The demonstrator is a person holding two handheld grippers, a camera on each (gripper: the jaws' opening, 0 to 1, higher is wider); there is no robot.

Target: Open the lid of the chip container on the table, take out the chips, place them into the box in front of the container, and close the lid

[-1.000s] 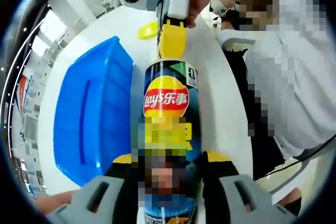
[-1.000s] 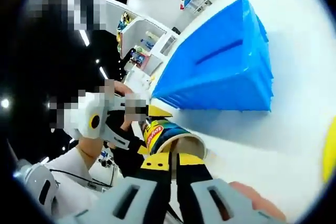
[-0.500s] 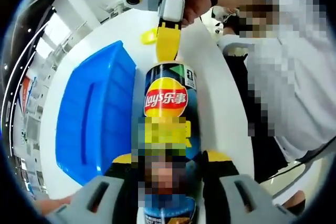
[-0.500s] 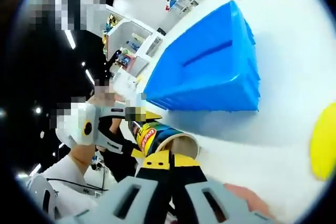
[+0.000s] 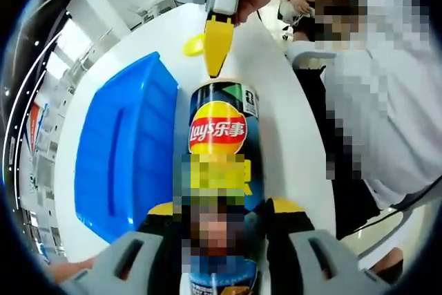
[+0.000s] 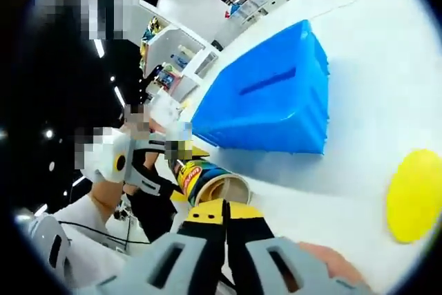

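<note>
Lid point(image 6: 414, 195) off, lying on table point(image 6: 387, 74) | left gripper point(image 5: 221, 222) grips can point(image 5: 219, 136) | right gripper point(image 6: 224, 212) jaws pressed together at can mouth | chips not yet in blue box point(image 6: 266, 101)

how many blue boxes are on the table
1. The blue box sits on the white table beside the chip can, seen in both views. More may lie outside the views.

We see a white round table point(image 6: 387, 88) under everything, and white display shelves point(image 6: 173, 46) stocked with small goods in the dim background.
</note>
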